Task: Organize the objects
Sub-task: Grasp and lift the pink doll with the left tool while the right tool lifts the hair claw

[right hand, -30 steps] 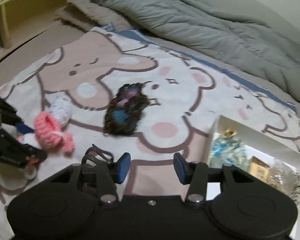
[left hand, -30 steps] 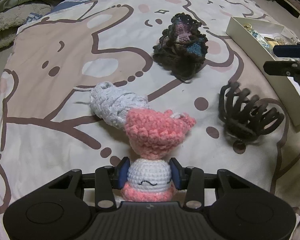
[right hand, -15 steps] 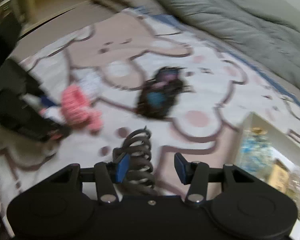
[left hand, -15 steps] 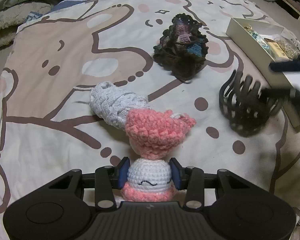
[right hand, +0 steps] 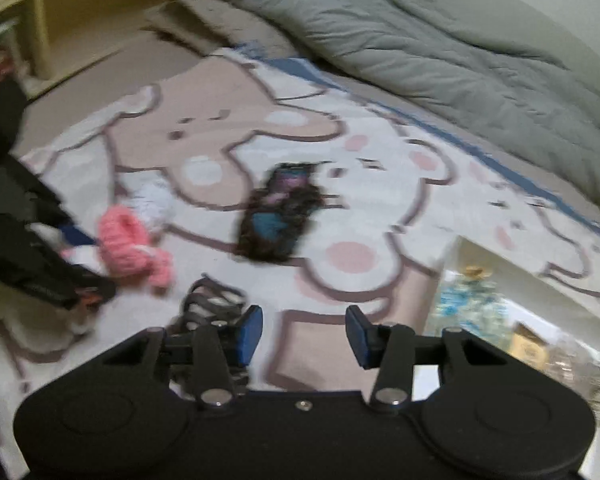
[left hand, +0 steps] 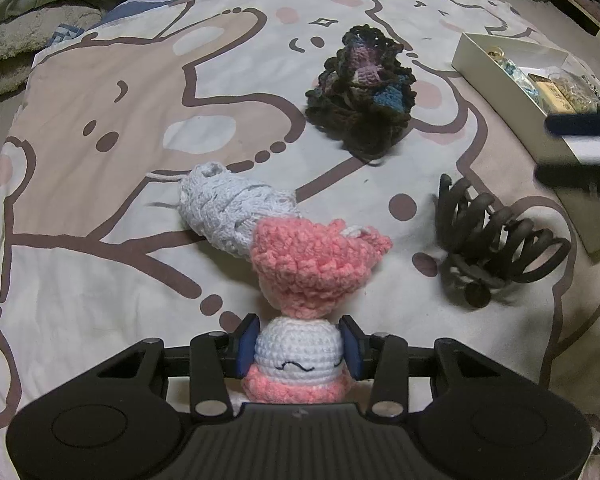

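My left gripper (left hand: 298,346) is shut on a pink and white crochet doll (left hand: 300,356), its blue pads against the white head; the doll's pink part (left hand: 312,258) sticks forward over the bed. A pale grey crochet piece (left hand: 230,210) lies just beyond it. A dark crochet bundle (left hand: 362,94) lies farther off. A black claw hair clip (left hand: 496,246) lies on the blanket at the right. My right gripper (right hand: 303,334) is open and empty, with the clip (right hand: 212,306) just left of its left finger. It shows blurred in the left wrist view (left hand: 580,148).
A white box (left hand: 540,92) with small trinkets sits at the right, seen too in the right wrist view (right hand: 500,308). A grey duvet (right hand: 420,52) is bunched at the far side. The cartoon blanket (left hand: 100,128) covers the bed. A wooden shelf (right hand: 72,12) stands at the left.
My right gripper swung toward the hair clip, then back right, so the clip now sits left of its fingers. The clip shifted slightly. The left gripper and doll have not moved.
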{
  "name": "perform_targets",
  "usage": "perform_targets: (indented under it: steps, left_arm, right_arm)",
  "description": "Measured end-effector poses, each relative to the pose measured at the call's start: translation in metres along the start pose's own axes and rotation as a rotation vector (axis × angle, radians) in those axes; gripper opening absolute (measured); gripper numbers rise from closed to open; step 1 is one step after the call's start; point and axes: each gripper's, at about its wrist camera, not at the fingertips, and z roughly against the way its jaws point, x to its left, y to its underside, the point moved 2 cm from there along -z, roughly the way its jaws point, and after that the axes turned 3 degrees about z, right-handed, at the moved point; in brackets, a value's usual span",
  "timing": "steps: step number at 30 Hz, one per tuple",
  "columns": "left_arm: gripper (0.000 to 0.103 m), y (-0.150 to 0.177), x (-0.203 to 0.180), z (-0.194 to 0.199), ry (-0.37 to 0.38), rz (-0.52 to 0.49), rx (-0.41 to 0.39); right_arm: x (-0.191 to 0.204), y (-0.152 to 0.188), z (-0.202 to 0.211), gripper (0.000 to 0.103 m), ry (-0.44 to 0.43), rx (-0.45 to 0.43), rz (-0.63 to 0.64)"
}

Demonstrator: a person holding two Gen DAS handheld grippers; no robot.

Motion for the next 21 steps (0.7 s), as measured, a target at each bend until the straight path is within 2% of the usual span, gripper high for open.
perform_targets:
  steps: [3,5,7,10,15,21]
  left_arm:
    - [0.045,0.000,-0.001,0.000,0.001,0.001,0.001]
    - [0.045,0.000,-0.001,-0.001,-0.001,-0.001,0.001]
    - [0.045,0.000,-0.001,-0.001,-0.001,0.000,0.000]
    - [0.045,0.000,-0.001,-0.001,0.003,0.001,0.000]
    - [0.045,0.000,0.001,-0.002,0.007,0.003,0.002]
    - [0.045,0.000,0.001,-0.002,0.006,0.006,0.001]
  right_arm:
    - [0.019,-0.001,-0.001,0.048,-0.115,0.006,0.030]
    - [0.036,-0.002,-0.006,0.051,-0.131,0.019,0.090]
    - [0.048,0.000,-0.015,0.051,-0.102,0.053,0.144]
    - [0.048,0.002,-0.024,0.049,-0.013,0.090,0.182]
    - [0.012,-0.001,-0.014,0.049,0.084,0.055,0.086]
    - [-0.023,0.010,-0.017,0.044,0.150,0.091,0.001]
